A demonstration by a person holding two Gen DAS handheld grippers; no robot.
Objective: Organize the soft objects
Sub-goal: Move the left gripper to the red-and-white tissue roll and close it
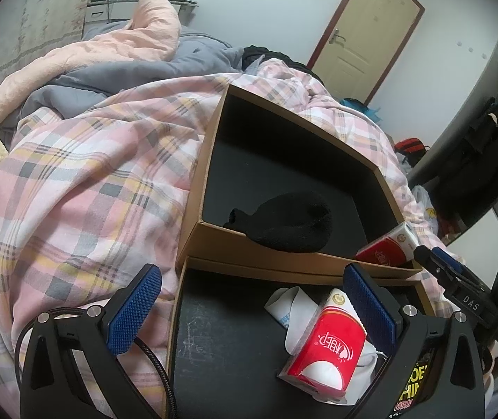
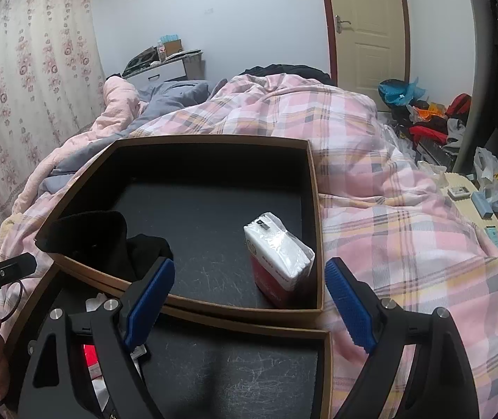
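Both claws released over two boxes on the bed

Left claw [image 1: 252, 310] gaped above the near box [image 1: 214, 331], its tissue pack [image 1: 326, 345] and white cloth [image 1: 284, 307]; right claw [image 2: 249, 303] hung spread, empty. Beyond, the far box [image 2: 313, 209] held a black sock [image 1: 291, 223], limp and light, best pinched mid-bunch, beside another tissue pack [image 2: 280, 258]

Left tool [image 1: 249, 309] jaws wide apart; right tool [image 2: 249, 300] likewise, empty.
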